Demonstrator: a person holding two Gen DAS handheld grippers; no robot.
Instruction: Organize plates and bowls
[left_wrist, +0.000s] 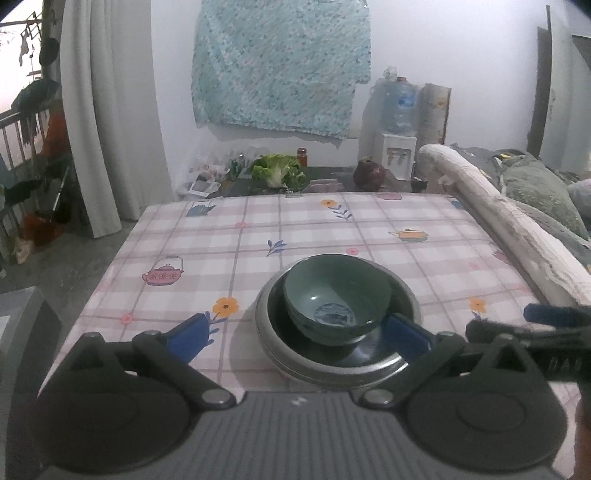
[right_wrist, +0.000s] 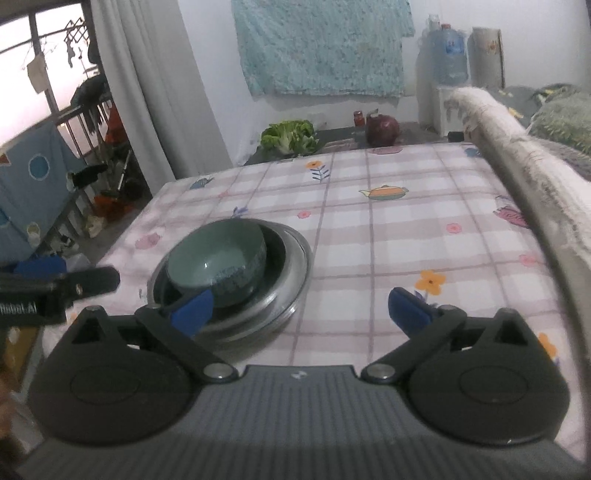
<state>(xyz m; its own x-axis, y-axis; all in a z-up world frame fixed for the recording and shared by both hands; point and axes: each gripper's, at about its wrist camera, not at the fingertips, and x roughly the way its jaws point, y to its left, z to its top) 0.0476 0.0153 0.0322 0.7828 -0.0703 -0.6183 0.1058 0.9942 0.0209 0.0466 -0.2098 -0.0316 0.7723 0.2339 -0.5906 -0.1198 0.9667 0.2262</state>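
Sitting near the front edge of a table (left_wrist: 177, 236) covered in a pink checked cloth was a green bowl (left_wrist: 336, 295), nested inside a dark plate (left_wrist: 284, 332) that rested on a stack of metal plates (left_wrist: 266, 343). Both handheld tools faced it with their blue-padded jaws spread wide and nothing held between them. From the left tool (left_wrist: 295, 336), the stack lay straight ahead and slightly to the right, and that tool's right pad overlapped the stack's near rim in the view; contact could not be confirmed. From the right tool (right_wrist: 301, 310), the stack lay ahead and to the left, with only its left pad reaching the near rim. The stack was round, so it offered no long axis to line up with. The left tool appeared nearer and better centred on the bowl, so it seemed the likelier one to act next.
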